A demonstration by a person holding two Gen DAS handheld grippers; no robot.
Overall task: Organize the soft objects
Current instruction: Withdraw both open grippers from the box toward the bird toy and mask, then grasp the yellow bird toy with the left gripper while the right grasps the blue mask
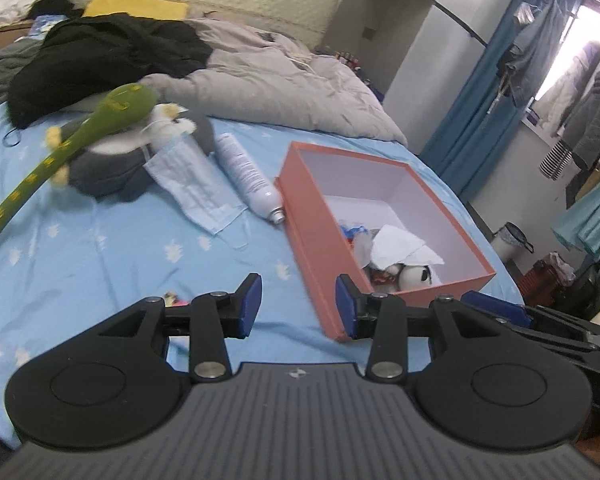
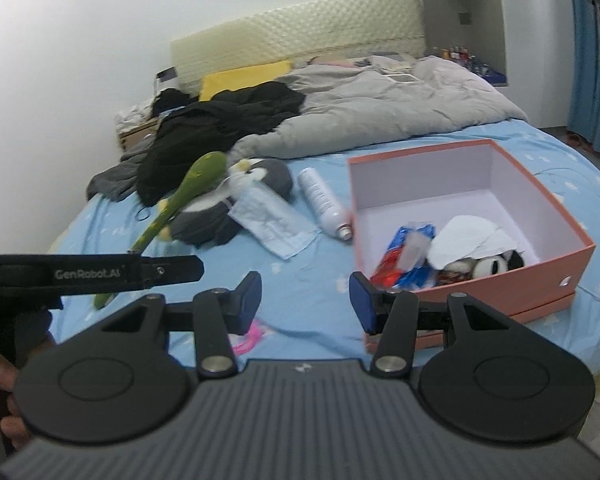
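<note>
An open orange box (image 1: 312,216) (image 2: 556,264) stands on the blue bed sheet; inside lie a white cloth (image 1: 400,246) (image 2: 472,240), a small panda plush (image 1: 418,276) (image 2: 496,266) and a red-blue packet (image 2: 404,252). A long green plush snake (image 1: 80,132) (image 2: 180,200) rests across a grey penguin plush (image 1: 132,160) (image 2: 236,208). A blue face mask (image 1: 192,188) (image 2: 274,224) lies beside them. My left gripper (image 1: 298,306) is open and empty, just left of the box's near corner. My right gripper (image 2: 304,304) is open and empty before the box.
A white spray can (image 1: 248,178) (image 2: 326,204) lies between mask and box. A grey duvet (image 1: 268,84) (image 2: 372,108) and black clothes (image 1: 100,52) (image 2: 220,120) cover the far bed. A pink item (image 2: 248,338) lies under my right gripper. The left gripper's body (image 2: 92,272) crosses the right view.
</note>
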